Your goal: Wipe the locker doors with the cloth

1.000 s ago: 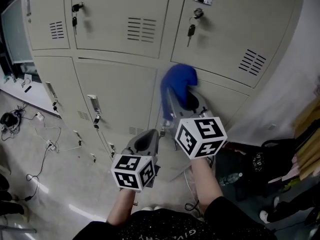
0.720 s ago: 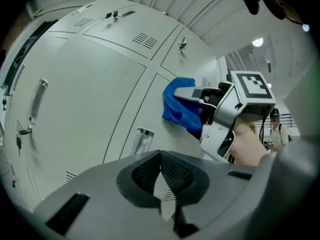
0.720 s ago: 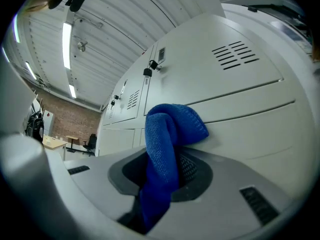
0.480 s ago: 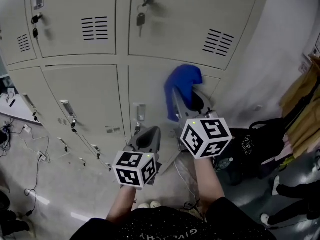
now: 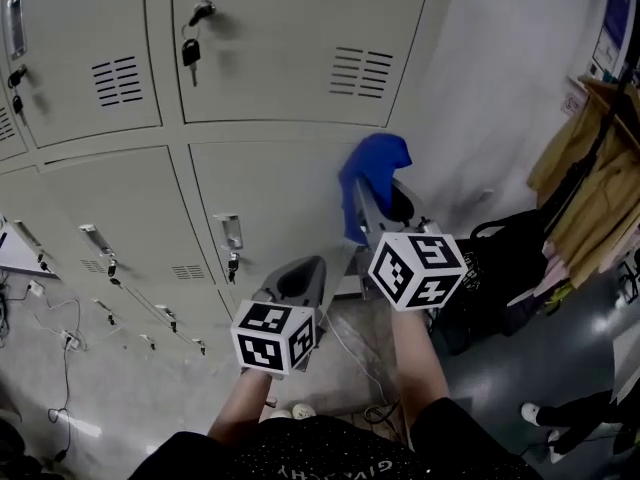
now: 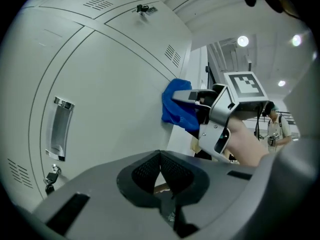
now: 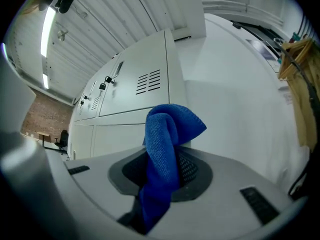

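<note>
My right gripper (image 5: 371,200) is shut on a blue cloth (image 5: 372,173), which bunches above the jaws and hangs down between them (image 7: 166,151). The cloth sits at the right edge of the lower beige locker door (image 5: 270,183); in the left gripper view the cloth (image 6: 177,106) looks pressed to or just off the door face (image 6: 115,89). My left gripper (image 5: 316,266) is lower and to the left, shut with nothing in it (image 6: 160,156), pointing at the same door below its handle (image 5: 228,232).
Above is another locker door (image 5: 300,28) with keys hanging in its lock (image 5: 190,48). A white wall (image 5: 500,98) adjoins the lockers on the right. On the floor are a black bag (image 5: 500,268) to the right and cables (image 5: 60,343) to the left. A person (image 6: 275,129) stands far off.
The head view has swung right along the locker row. Both grippers kept their poses; the right one, still holding the cloth, now sits by the rightmost lower door near the wall.
</note>
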`<state>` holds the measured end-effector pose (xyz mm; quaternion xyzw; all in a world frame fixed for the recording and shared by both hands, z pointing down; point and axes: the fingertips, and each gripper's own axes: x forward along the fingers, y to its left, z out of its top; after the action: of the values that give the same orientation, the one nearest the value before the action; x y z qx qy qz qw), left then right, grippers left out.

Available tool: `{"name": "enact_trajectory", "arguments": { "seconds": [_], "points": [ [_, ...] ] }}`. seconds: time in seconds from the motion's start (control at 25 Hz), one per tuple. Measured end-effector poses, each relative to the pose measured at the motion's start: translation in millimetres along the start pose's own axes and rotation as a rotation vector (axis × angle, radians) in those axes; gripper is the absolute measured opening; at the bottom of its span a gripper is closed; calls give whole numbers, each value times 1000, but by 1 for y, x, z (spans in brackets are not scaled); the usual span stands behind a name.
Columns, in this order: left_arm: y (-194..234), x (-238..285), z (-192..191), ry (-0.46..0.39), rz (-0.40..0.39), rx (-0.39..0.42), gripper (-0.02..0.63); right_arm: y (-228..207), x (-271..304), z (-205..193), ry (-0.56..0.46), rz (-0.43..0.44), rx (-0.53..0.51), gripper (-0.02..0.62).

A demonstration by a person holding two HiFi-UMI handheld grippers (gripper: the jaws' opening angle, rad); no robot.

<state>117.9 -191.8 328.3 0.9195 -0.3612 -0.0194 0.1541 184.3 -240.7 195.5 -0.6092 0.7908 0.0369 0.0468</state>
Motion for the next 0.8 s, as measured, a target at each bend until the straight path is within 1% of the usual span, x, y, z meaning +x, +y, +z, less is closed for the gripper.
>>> {"name": "enact_trajectory", "arguments": {
  "seconds": [0.12,0.2,0.28,0.36,0.44,0.56,0.68,0.8],
  "points": [
    [-4,3,0,1,-6,-2,9,-8,-3,-1,7,-32,-19,92],
    [-6,2,0,3,-8,3,9,-11,-5,-2,10,-44,-13,94],
    [-4,-1,-1,6,3,18,9,-9,-4,-1,8,-50,-14,94],
    [1,-4,0,2,22,24,9,0,-5,0,4,-44,-38,94],
    [7,-8,2,-7,37,15,9,18,-4,1,-1,-5,-66,94],
    [23,-18,4,-15,73,11,9,59,3,-1,-3,92,-84,94],
    [45,-35,6,-25,136,4,9,102,14,-9,-4,191,-81,94],
    [72,-59,8,-41,221,-7,9,144,28,-20,9,285,-65,94]
  ]
}}
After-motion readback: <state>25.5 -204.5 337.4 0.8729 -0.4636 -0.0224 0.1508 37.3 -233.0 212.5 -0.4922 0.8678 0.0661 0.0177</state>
